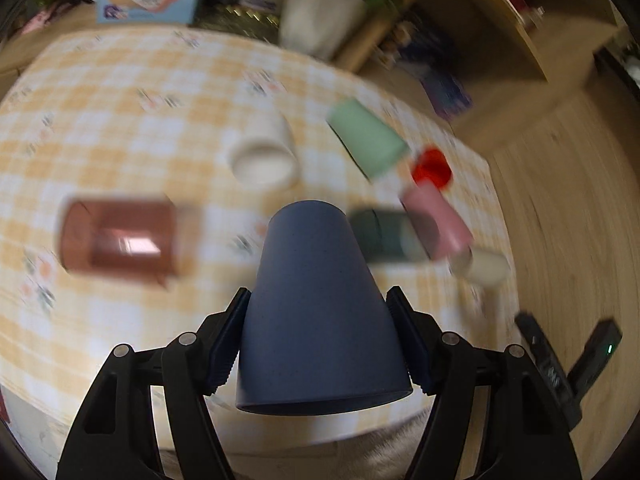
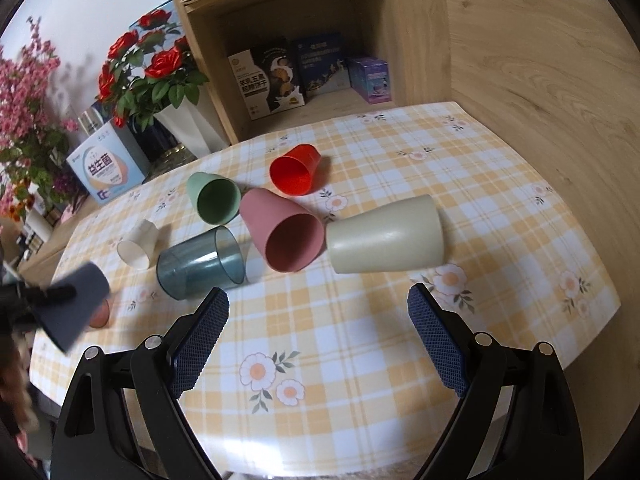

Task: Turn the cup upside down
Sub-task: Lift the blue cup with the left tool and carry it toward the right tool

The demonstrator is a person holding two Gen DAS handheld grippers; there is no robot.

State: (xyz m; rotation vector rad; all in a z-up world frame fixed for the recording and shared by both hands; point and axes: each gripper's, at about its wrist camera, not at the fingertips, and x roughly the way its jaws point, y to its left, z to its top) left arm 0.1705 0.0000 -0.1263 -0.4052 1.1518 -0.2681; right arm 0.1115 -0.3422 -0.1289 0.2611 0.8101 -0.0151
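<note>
My left gripper [image 1: 316, 336] is shut on a dark blue cup [image 1: 316, 308] and holds it in the air above the checked tablecloth [image 1: 120, 120], base pointing away, mouth toward the camera. The same cup [image 2: 74, 304] shows blurred at the left of the right wrist view. My right gripper [image 2: 318, 304] is open and empty above the near part of the tablecloth [image 2: 360, 340]. Several cups lie on their sides: cream [image 2: 388, 236], pink [image 2: 284, 236], clear blue-grey [image 2: 200, 264], green [image 2: 214, 198], red [image 2: 296, 170] and white [image 2: 138, 244].
A brown cup [image 1: 120, 236] lies on its side at the left. A wooden shelf unit [image 2: 304, 40] with boxes stands behind the table. A white vase of red roses [image 2: 160, 80] and a blue box [image 2: 106, 168] stand at the back left.
</note>
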